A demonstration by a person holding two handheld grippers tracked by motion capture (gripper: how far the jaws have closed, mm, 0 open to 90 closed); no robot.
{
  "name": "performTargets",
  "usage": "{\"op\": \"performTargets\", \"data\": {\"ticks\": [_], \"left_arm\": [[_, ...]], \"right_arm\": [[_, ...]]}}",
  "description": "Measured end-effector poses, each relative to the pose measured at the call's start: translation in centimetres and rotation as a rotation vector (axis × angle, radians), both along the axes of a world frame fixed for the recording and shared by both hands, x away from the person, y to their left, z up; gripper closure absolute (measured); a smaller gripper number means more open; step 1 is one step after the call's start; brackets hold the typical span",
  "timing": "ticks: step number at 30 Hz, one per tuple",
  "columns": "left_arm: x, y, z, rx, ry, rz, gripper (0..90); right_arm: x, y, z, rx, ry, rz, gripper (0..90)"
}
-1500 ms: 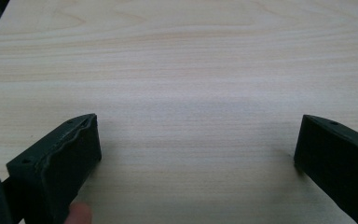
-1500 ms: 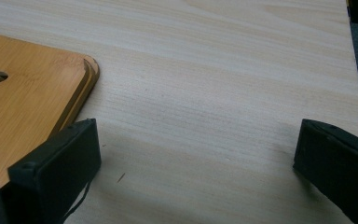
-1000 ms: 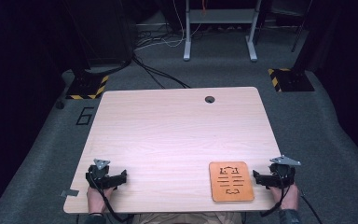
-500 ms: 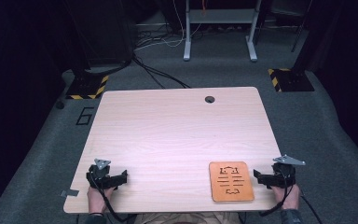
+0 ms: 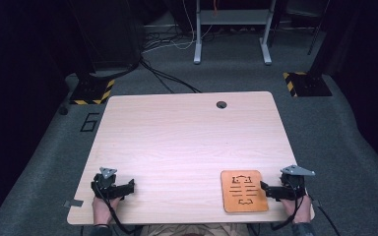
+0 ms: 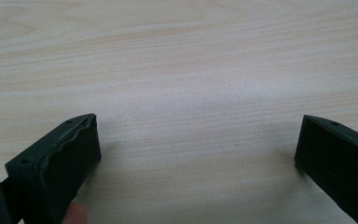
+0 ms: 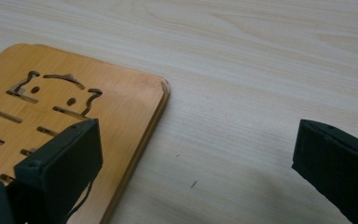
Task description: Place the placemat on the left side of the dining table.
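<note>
A thin orange-brown wooden board [image 5: 243,191] with cut-out slots lies flat near the table's front right edge. My right gripper [image 5: 265,190] stands open just right of it, pointing left at the board's edge. In the right gripper view the board [image 7: 51,107] lies under the left jaw, while the right jaw is over bare wood; the right gripper [image 7: 196,149] holds nothing. Near the front left corner, my left gripper [image 5: 131,187] points right. In the left gripper view the left gripper [image 6: 198,140] is wide open over bare tabletop.
The light wooden table [image 5: 187,142] has a round cable hole [image 5: 221,104] at its far edge and a tape strip [image 5: 73,203] at the front left corner. Cables, striped floor feet [image 5: 89,92] and a desk frame [image 5: 231,29] lie beyond the table.
</note>
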State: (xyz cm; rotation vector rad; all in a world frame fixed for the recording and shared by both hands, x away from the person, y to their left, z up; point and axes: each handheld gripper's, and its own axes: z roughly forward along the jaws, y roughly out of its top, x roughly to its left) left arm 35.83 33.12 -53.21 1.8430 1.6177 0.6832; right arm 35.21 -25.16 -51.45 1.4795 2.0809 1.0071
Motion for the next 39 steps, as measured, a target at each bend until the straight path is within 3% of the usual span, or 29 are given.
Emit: {"op": "performTargets", "data": {"ticks": [23,39], "left_arm": [[0.0,0.0,0.0,0.0,0.0,0.0,0.0],[0.0,0.0,0.0,0.0,0.0,0.0,0.0]], "right_arm": [[0.1,1.4,-0.8,-0.011,0.039,0.056,0.0],[0.0,0.5,-0.7,-0.033,0.049,0.042,0.0]]}}
